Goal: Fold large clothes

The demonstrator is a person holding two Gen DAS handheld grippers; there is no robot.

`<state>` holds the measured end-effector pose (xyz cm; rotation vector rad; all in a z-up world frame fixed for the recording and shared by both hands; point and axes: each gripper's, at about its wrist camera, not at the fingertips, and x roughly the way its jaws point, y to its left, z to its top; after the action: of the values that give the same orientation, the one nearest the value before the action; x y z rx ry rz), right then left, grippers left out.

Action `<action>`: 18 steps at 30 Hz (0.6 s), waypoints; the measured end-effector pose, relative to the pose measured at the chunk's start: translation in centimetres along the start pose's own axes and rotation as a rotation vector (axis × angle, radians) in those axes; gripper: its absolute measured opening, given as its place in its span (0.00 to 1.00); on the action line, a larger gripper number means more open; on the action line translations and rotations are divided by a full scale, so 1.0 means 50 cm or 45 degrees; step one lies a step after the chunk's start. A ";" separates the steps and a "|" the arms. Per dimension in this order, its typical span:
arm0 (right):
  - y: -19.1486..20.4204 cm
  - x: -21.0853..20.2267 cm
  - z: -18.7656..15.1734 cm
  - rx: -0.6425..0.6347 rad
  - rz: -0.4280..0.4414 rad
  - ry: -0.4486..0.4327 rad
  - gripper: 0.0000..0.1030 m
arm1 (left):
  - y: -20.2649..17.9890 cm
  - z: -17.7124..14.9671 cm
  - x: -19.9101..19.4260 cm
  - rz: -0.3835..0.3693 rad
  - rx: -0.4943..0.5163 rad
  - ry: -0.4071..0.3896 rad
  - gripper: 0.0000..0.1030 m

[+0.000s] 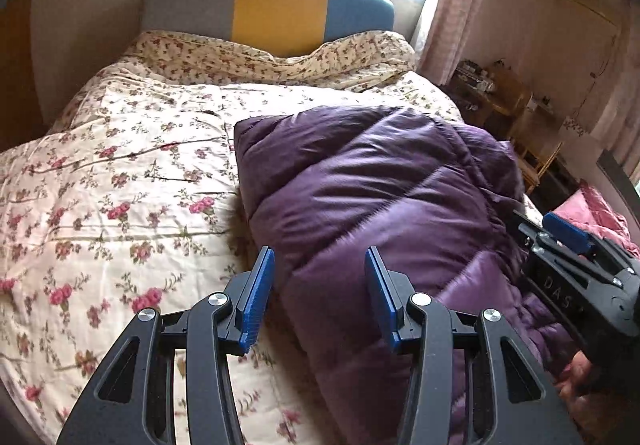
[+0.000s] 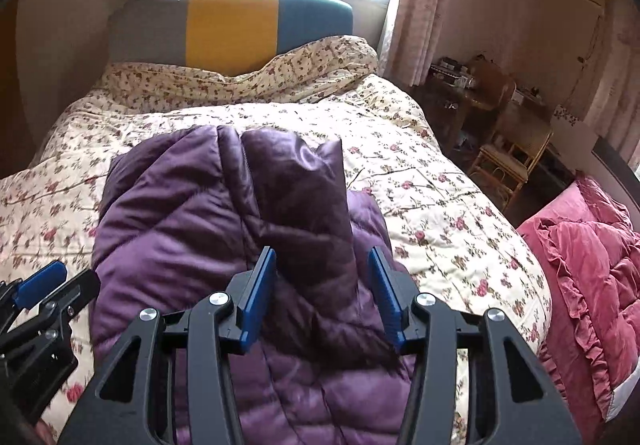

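A purple quilted down jacket [image 1: 380, 205] lies folded in a bulky heap on the flowered bedspread [image 1: 120, 185]. My left gripper [image 1: 320, 297] is open and empty, hovering over the jacket's near left edge. In the right wrist view the jacket [image 2: 200, 229] shows a sleeve [image 2: 304, 189] laid lengthwise over the body. My right gripper [image 2: 322, 297] is open and empty just above that sleeve's near end. The right gripper also shows at the right edge of the left wrist view [image 1: 576, 245], and the left gripper shows at the left edge of the right wrist view [image 2: 40, 297].
A headboard [image 1: 276, 5] in grey, yellow and teal stands below a bright window. A rumpled flowered duvet [image 2: 240, 81] lies along it. A pink ruffled quilt [image 2: 588, 265] lies off the bed's right side. A rattan chair [image 2: 512, 157] and a cluttered table stand by the right wall.
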<state>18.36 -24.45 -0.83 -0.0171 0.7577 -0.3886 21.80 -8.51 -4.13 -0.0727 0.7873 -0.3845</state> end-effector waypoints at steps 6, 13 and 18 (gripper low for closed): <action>-0.004 0.064 0.004 -0.010 -0.031 0.067 0.45 | -0.004 0.022 0.036 0.009 0.005 0.016 0.45; -0.044 0.118 -0.033 0.016 -0.018 0.170 0.45 | -0.048 0.039 0.071 -0.030 0.038 0.036 0.45; -0.082 0.149 -0.064 0.064 0.017 0.211 0.45 | -0.089 0.034 0.101 -0.042 0.061 0.070 0.45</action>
<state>19.77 -30.46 -7.51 0.0679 0.9110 -0.3992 24.84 -14.61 -5.41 -0.0304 0.8313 -0.4378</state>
